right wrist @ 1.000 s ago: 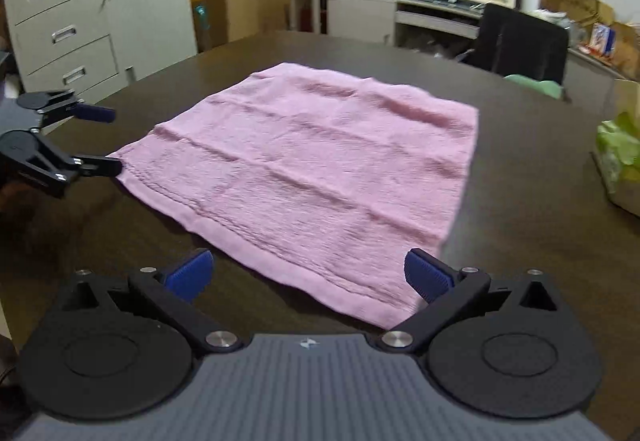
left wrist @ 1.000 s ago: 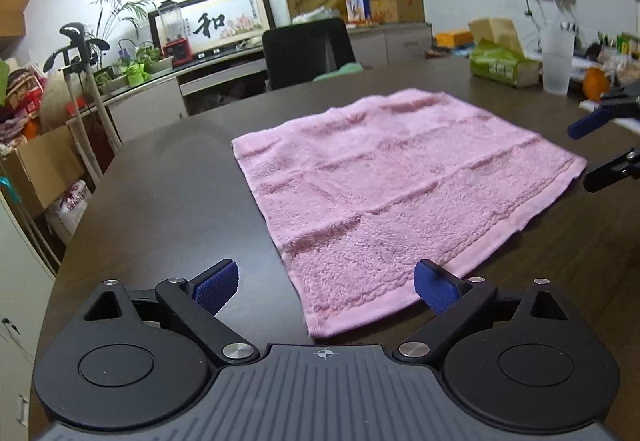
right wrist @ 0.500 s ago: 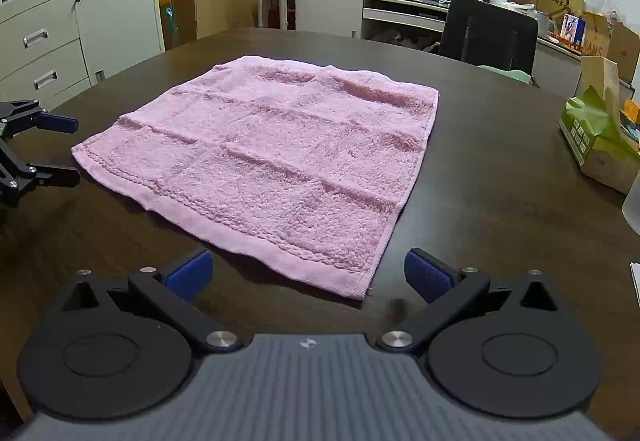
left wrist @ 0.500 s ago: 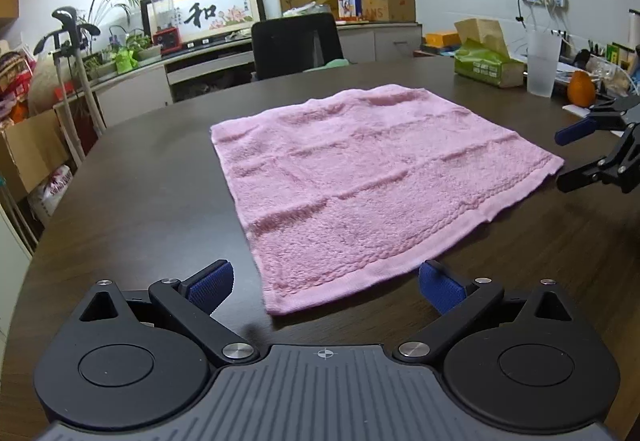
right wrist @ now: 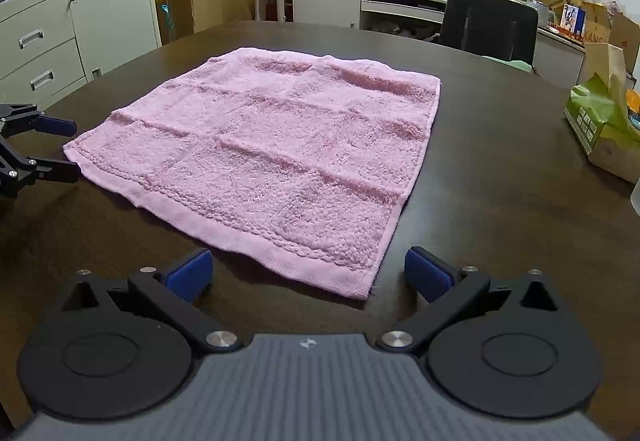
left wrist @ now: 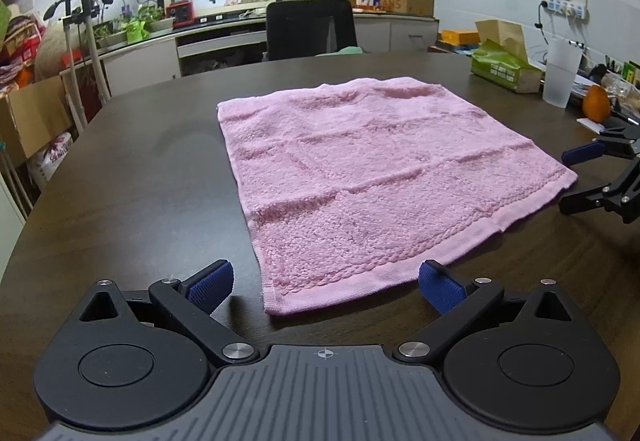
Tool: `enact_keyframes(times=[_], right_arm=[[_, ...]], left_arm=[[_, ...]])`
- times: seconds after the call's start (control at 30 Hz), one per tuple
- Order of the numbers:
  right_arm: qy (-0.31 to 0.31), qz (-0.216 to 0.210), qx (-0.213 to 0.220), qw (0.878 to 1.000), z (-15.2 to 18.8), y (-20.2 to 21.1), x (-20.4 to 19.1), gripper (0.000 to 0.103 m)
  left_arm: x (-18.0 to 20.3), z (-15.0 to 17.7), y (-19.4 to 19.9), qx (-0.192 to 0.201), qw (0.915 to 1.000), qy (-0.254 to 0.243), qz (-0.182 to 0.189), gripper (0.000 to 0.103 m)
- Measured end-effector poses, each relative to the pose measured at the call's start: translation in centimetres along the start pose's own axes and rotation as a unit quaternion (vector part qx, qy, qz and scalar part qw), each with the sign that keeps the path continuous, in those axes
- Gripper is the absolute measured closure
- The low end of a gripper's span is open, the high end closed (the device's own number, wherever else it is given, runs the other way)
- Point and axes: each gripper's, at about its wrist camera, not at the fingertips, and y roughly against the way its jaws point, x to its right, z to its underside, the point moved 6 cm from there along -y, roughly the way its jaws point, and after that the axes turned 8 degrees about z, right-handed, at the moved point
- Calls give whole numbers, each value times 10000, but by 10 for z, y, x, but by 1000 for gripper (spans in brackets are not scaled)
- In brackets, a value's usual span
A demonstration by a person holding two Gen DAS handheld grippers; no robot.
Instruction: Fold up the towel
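Note:
A pink towel [left wrist: 372,177] lies spread flat on the dark wooden table [left wrist: 132,201]; it also shows in the right wrist view [right wrist: 276,157]. My left gripper [left wrist: 326,283] is open, its blue pads either side of the towel's near left corner, just short of it. My right gripper [right wrist: 308,273] is open at the towel's near right corner. Each gripper shows in the other's view, the right gripper [left wrist: 576,177] beside the right corner and the left gripper [right wrist: 60,149] beside the left corner.
A black chair [left wrist: 310,29] stands at the table's far side. A green tissue box [left wrist: 506,67], a plastic cup [left wrist: 560,73] and an orange [left wrist: 596,109] sit at the table's right end. Cabinets [right wrist: 72,25] and boxes line the walls.
Both grippers have moved in toward the towel's two near corners. Both stay open and nothing has been gripped.

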Motion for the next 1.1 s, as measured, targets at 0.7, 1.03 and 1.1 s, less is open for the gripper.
enact_keyframes(times=[0.7, 1.03, 1.1], right_arm=[[-95, 103, 36, 9999, -3, -3, 0, 0], [-105, 135, 57, 9998, -2, -2, -1, 2], [-100, 126, 73, 9998, -2, -1, -1, 5]], left_arm=[[6, -1, -7, -172, 9998, 66, 6, 3], [14, -1, -5, -71, 9999, 114, -47, 21], [14, -1, -3, -45, 9999, 131, -68, 26]])
